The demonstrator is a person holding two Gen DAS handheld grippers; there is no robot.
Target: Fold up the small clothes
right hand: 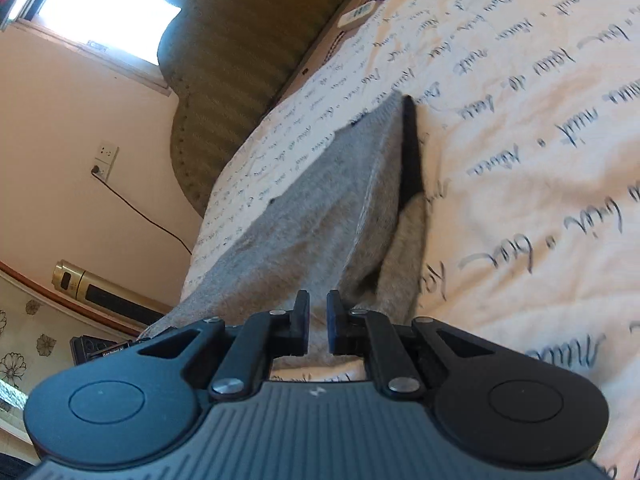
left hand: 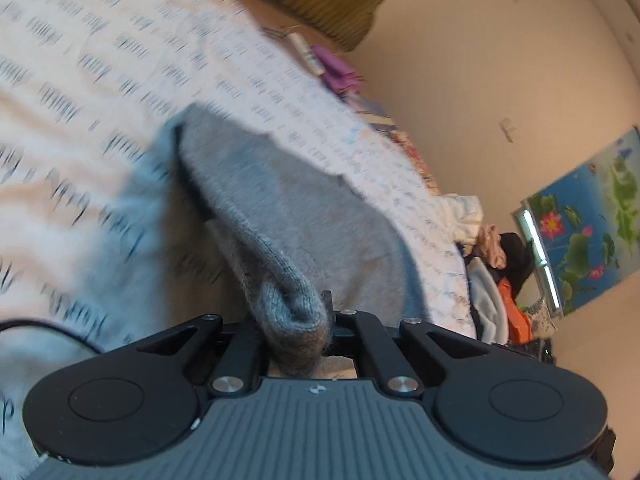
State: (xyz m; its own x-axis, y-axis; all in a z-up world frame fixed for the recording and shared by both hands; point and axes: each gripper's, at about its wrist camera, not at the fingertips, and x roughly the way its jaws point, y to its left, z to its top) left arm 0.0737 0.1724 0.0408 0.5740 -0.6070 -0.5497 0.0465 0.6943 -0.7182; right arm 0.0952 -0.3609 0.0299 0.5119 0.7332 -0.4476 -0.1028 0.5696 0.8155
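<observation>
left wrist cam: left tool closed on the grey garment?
Yes, the left tool is shut on a bunched edge of the grey garment, lifted off the bedsheet.

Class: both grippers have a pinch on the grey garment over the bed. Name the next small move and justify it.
Probably carry the pinched edge across the grey garment and lay it down. The left gripper and right gripper each clamp grey cloth, and its far part lies on the printed sheet.

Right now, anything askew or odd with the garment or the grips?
Nothing damaged. The grey garment is bunched into a thick wad inside the left gripper, not held by a flat edge. The right gripper pinches its edge cleanly. The far end still lies on the bedsheet.
</observation>
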